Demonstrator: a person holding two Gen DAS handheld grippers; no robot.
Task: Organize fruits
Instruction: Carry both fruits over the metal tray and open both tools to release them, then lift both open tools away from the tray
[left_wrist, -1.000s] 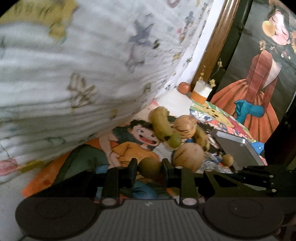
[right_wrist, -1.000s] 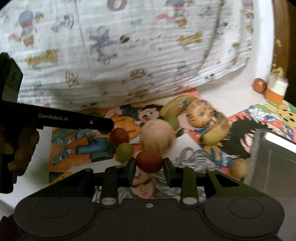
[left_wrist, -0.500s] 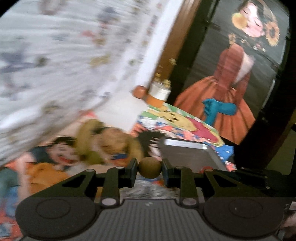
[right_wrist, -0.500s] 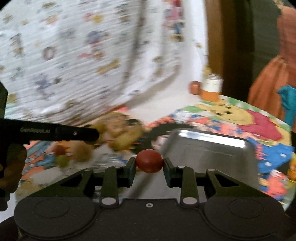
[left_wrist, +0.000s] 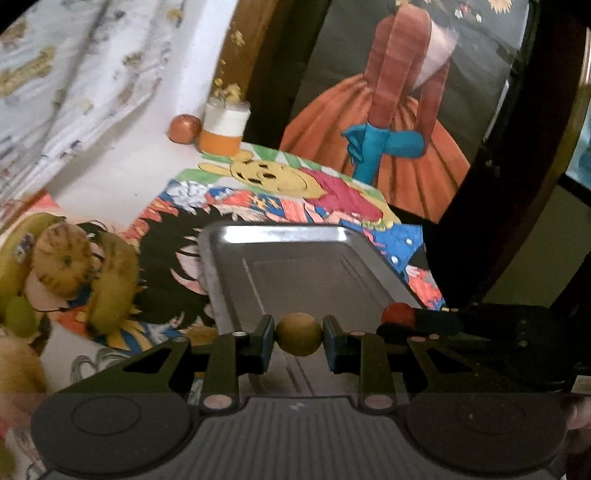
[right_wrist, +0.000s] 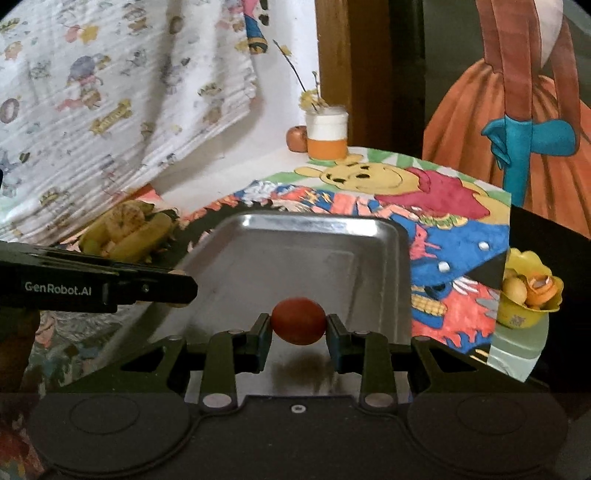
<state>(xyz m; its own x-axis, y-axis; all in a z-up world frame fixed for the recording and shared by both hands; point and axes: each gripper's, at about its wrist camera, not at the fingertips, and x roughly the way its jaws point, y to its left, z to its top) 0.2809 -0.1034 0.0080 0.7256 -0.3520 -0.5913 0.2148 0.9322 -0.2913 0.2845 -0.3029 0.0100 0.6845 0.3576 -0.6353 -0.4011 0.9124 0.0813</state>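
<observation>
Left wrist view: a small yellow-brown fruit is clamped between the jaws of the left gripper, held above the near edge of the metal tray. In the right wrist view, a red fruit is pinched by the right gripper over the tray's near half. The tray is seen empty. Bananas and other fruit are left in a pile beyond the tray's left edge, on the cartoon-printed mat. The carrying step appears nearly done; next, both fruits would need lowering to the tray floor and releasing gently, since round fruit may roll.
</observation>
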